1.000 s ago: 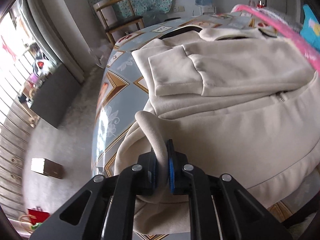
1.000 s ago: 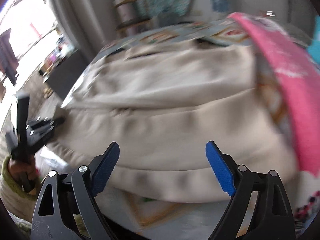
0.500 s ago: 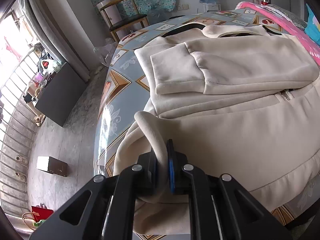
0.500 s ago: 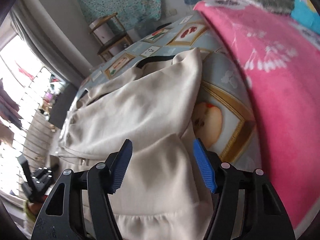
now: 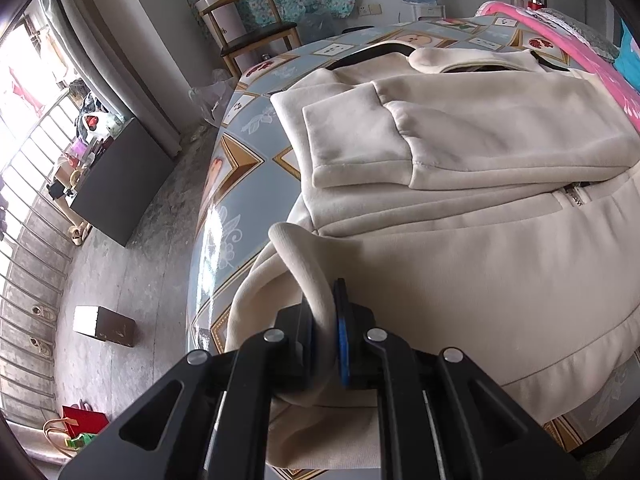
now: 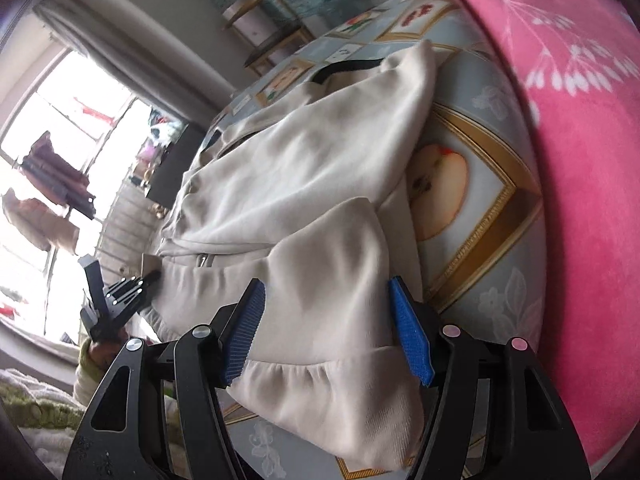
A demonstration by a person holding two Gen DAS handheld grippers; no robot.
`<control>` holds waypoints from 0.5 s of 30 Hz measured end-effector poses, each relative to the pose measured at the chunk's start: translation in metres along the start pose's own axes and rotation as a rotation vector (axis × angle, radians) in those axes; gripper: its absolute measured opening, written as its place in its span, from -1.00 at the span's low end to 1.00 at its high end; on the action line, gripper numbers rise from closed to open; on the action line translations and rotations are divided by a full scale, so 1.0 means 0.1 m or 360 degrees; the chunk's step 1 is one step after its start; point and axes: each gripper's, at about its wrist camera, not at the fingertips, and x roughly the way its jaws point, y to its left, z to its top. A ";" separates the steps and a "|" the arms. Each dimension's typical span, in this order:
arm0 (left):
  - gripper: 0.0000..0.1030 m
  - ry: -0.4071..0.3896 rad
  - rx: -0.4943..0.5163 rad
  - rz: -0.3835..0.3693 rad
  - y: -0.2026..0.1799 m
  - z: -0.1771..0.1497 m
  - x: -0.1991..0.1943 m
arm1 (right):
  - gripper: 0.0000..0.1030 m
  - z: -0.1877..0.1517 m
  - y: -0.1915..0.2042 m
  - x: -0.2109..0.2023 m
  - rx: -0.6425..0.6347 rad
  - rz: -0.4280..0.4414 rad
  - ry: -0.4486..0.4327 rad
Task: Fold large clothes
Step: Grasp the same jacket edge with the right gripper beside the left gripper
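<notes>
Right now my left gripper [image 5: 329, 322] has its jaws clenched on the hem of the cream jacket [image 5: 460, 248] lying flat on the bench [image 5: 240, 184]. My right gripper [image 6: 326, 332] straddles the opposite hem corner, jaws released.

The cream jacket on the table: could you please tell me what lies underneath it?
Under the cream jacket lies a blue tablecloth with gold-framed fruit pictures. Whatever sits beneath the jacket's middle is covered.
</notes>
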 end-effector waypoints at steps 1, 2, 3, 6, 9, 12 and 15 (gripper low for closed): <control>-0.82 0.0000 -0.0002 0.0000 0.00 0.00 0.00 | 0.19 0.03 0.02 0.03 -0.0023 -0.0003 0.0012; -0.82 0.0000 -0.0006 -0.0001 0.00 0.00 0.00 | 0.19 0.06 0.02 0.06 -0.0035 -0.0012 0.0018; -0.82 0.0000 -0.0009 -0.0002 0.00 0.00 0.00 | 0.19 0.09 0.02 0.10 -0.0041 -0.0024 0.0026; -0.82 0.0000 -0.0013 -0.0004 0.00 0.00 0.00 | 0.18 0.16 -0.02 0.20 -0.0026 -0.0033 0.0045; -0.82 -0.0001 -0.0018 -0.0008 0.01 0.00 0.00 | 0.17 0.17 -0.05 0.21 -0.0014 -0.0003 0.0049; -0.82 -0.0001 -0.0019 -0.0006 0.01 0.01 0.00 | 0.14 0.15 -0.06 0.18 -0.0031 -0.0001 0.0093; -0.82 0.0001 -0.0015 -0.0007 0.01 0.00 0.00 | -0.05 0.08 0.00 0.16 -0.0103 -0.0069 0.0142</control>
